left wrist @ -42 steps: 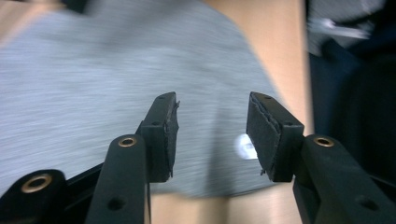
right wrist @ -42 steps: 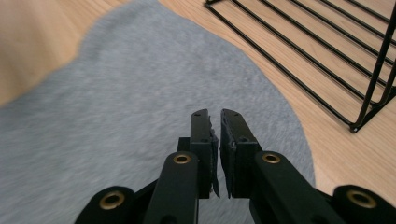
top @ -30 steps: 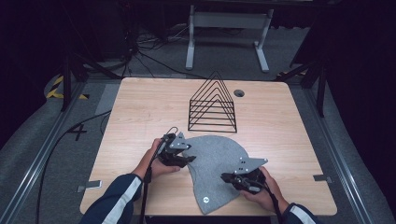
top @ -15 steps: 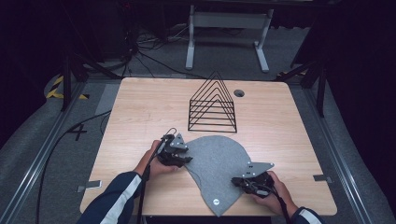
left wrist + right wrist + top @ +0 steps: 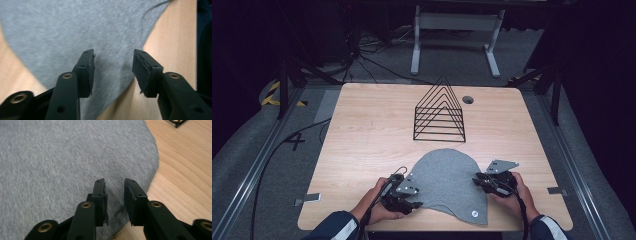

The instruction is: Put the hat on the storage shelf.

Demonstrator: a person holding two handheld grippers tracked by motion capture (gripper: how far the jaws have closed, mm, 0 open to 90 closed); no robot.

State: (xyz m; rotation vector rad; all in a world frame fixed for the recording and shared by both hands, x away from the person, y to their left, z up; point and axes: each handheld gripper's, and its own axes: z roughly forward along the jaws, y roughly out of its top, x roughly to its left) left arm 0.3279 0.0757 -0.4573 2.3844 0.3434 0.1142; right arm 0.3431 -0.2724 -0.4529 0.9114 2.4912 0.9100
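Both grippers sat low at the near edge of the wooden table, one at each side of a grey cloth. Left gripper: held in the person's left hand at the cloth's left margin, close to the table's near edge; its jaws had just been opening further and stood apart. In the left gripper view the left gripper hung over the grey cloth, the fabric lying beneath the gap between the jaws and not pinched by the pads. Right gripper: held in the right hand at the cloth's right margin; its jaws had just been opening from a near-closed setting and stood parted by a narrow gap. In the right gripper view the right gripper hovered at the edge of the grey cloth, the hem passing under the gap, the pads not pressing on it.

Cloth: one piece, rounded at the top, lying flat on the near half of the table, its lower right corner bearing a small round metal fitting near the near edge.

Black wire rack: triangular, upright, at the table's middle toward the far edge, well apart from the cloth. Small round hole: in the tabletop just right of the rack's peak.
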